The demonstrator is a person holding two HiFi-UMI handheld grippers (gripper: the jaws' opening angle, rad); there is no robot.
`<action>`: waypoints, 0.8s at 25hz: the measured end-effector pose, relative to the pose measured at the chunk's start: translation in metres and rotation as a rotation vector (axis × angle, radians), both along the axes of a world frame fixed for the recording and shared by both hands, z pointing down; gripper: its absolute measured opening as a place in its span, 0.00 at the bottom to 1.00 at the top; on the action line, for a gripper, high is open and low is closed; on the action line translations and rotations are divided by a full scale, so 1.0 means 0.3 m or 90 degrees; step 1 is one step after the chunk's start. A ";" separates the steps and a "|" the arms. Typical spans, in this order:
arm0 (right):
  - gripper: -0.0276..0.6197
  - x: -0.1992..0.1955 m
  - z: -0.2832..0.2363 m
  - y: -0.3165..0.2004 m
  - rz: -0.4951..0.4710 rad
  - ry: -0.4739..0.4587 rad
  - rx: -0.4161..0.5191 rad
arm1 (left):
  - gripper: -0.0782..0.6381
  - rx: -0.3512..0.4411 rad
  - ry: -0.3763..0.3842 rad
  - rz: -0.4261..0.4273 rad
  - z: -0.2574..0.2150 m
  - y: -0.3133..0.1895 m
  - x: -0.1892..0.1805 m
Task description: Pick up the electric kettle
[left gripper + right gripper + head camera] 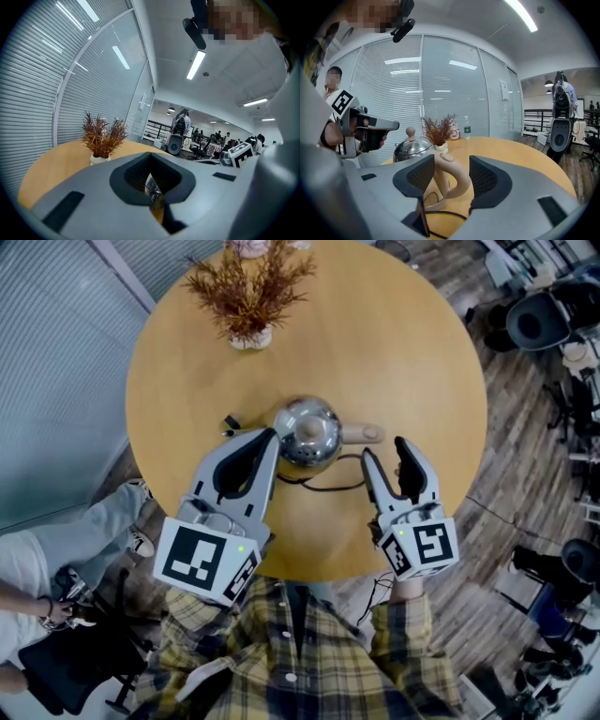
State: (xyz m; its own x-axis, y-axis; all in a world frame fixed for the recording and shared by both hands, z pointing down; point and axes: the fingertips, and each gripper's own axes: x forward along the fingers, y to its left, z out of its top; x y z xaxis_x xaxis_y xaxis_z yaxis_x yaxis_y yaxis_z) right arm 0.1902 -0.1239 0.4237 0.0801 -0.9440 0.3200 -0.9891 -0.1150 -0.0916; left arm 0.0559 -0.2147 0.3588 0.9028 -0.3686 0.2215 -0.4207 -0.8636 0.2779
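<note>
A shiny steel electric kettle (307,432) with a beige handle (361,434) stands on its base in the middle of the round wooden table (403,352). My right gripper (384,456) is open just in front of the handle. In the right gripper view the handle (454,180) shows between the two black pads (485,178), with a gap on each side. My left gripper (270,439) is shut, its tips close to the kettle's left side; whether they touch I cannot tell. In the left gripper view only a sliver of the kettle (152,190) shows through the thin slit between the jaws.
A dried plant in a small white pot (248,287) stands at the table's far side. The black cord (328,486) loops on the table in front of the kettle. A seated person (56,559) is at the left, office chairs (544,320) at the right.
</note>
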 end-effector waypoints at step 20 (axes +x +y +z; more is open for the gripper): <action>0.40 0.080 0.231 -0.057 0.048 -0.008 -0.007 | 0.11 -0.011 -0.018 -0.004 0.135 -0.055 0.033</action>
